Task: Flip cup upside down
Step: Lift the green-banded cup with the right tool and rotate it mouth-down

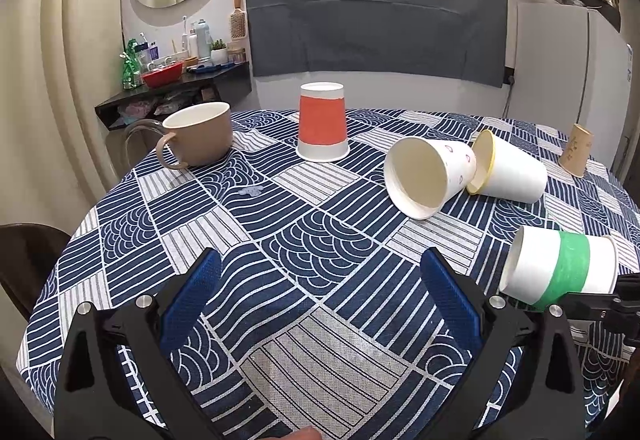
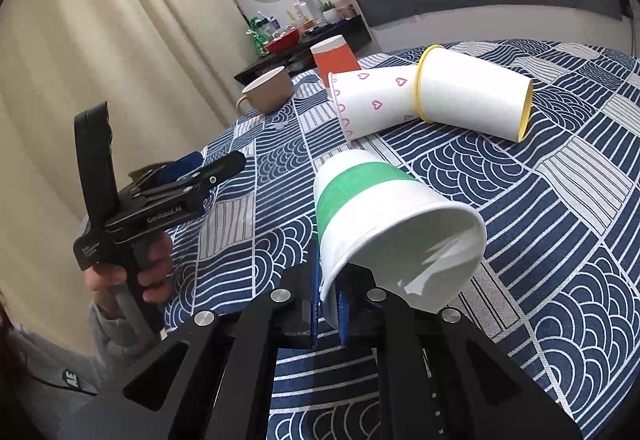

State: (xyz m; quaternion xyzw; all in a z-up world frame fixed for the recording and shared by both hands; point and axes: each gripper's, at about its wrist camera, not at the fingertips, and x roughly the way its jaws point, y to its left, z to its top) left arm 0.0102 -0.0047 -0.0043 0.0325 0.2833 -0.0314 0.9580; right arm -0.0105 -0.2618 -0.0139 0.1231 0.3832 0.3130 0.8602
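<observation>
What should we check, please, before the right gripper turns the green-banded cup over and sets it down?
1. Grip: right gripper pinches the green-banded cup by its rim wall, which is crumpled. Not ok.
2. Cup clear of the table: appears lifted. Ok.
3. Left gripper open, holding nothing, off to the side. Ok.
4. Landing space: patterned cloth ahead looks free; heart-print cup and yellow-rimmed cup lie farther off. Ok.
5. Mouth facing down: it currently faces sideways. Not ok.
</observation>
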